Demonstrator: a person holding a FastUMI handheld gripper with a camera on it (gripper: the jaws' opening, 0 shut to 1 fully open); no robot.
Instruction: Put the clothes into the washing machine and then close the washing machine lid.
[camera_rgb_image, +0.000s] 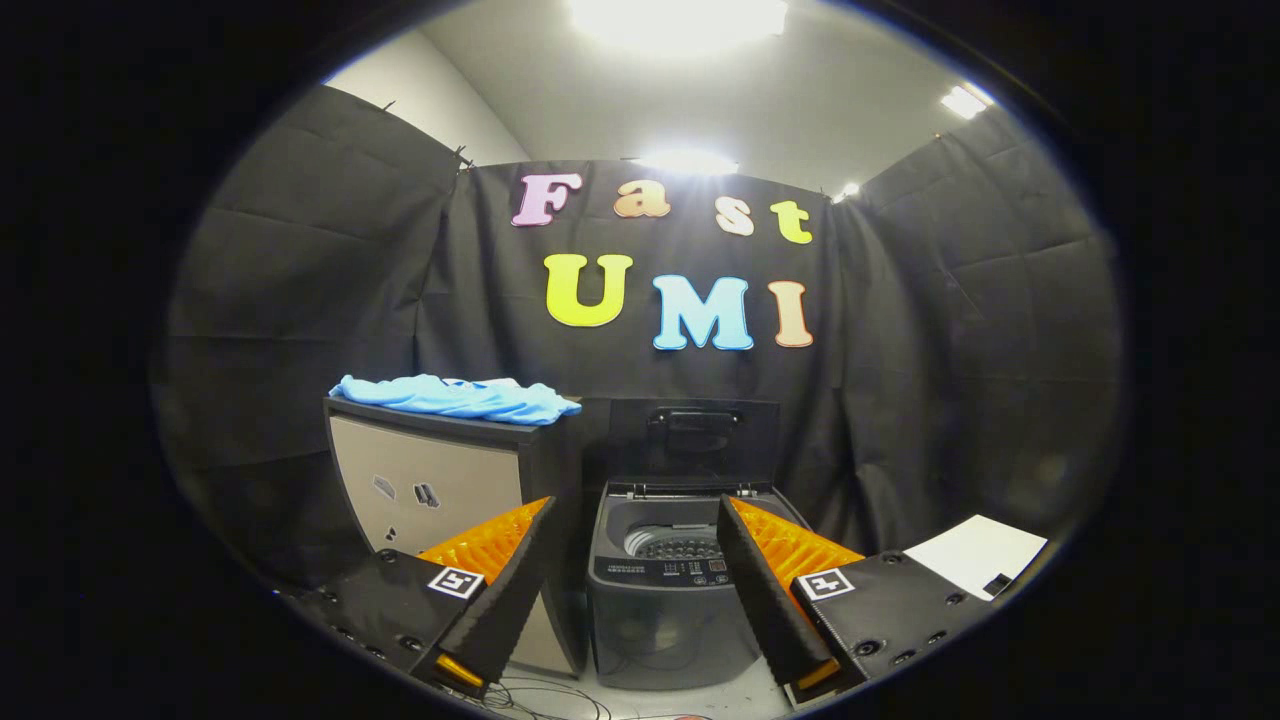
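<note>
Clothes (455, 397) beyond spread fingers (500, 560) — untouched

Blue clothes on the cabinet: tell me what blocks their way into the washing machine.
Nothing visible does. The blue clothes lie on the cabinet beside the washing machine, whose lid stands raised, leaving the drum exposed. The gripper is open, holding nothing, well short of both.

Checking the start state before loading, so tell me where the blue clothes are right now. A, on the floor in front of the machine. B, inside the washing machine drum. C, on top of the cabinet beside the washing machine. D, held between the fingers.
C: the blue clothes lie on top of the cabinet beside the open washing machine, well beyond the gripper, whose fingers are spread and hold nothing.
</note>
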